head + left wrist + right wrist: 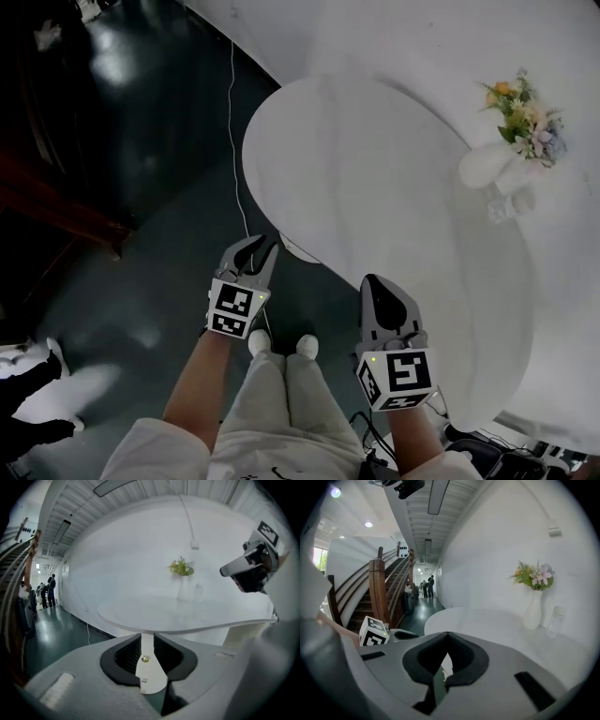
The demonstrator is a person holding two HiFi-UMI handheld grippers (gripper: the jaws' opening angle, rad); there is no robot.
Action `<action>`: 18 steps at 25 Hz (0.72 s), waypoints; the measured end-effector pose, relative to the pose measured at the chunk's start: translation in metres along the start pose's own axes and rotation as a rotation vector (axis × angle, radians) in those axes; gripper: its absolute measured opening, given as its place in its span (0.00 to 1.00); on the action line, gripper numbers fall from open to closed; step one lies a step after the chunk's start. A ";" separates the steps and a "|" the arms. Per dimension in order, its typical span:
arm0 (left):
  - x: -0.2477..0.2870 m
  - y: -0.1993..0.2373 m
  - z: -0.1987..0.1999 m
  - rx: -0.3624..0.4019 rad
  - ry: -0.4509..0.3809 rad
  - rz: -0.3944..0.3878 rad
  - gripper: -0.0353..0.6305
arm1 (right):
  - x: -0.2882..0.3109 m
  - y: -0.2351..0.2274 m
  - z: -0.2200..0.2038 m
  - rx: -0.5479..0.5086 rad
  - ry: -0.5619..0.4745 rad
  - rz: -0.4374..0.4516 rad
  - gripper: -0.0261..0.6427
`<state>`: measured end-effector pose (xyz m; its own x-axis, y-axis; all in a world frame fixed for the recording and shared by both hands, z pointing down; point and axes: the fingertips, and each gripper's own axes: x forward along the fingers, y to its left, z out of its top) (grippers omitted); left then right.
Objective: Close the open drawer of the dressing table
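The white dressing table (356, 169) with its rounded top fills the upper right of the head view; no open drawer shows in any view. My left gripper (261, 249) hovers over the dark floor just off the table's near rim, jaws a little apart and empty. In the left gripper view (146, 634) a white strip with screws, under the table top (154, 616), shows through the gap. My right gripper (375, 281) is shut, empty, beside the table's front edge; its own view (447, 634) looks across the top (473, 620).
A white vase of flowers (487, 164) and a small clear bottle (511, 204) stand at the table's back by the wall. A thin cable (234, 141) runs over the dark floor. A wooden staircase (379, 592) rises on the left; people (427, 588) stand far down the corridor.
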<state>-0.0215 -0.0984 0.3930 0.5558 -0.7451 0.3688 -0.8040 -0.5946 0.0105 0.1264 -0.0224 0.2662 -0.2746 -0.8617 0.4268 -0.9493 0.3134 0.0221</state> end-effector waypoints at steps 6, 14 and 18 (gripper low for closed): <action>-0.029 -0.002 0.039 -0.024 -0.054 0.037 0.19 | -0.023 0.001 0.028 -0.031 -0.037 0.019 0.03; -0.056 -0.014 0.096 -0.007 -0.118 0.068 0.19 | -0.060 -0.015 0.058 -0.047 -0.075 0.018 0.03; -0.072 -0.022 0.120 0.020 -0.146 0.064 0.19 | -0.077 -0.019 0.072 -0.065 -0.104 0.007 0.03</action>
<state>-0.0185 -0.0678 0.2550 0.5299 -0.8166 0.2290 -0.8350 -0.5496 -0.0275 0.1542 0.0094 0.1679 -0.2985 -0.8952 0.3308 -0.9364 0.3417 0.0798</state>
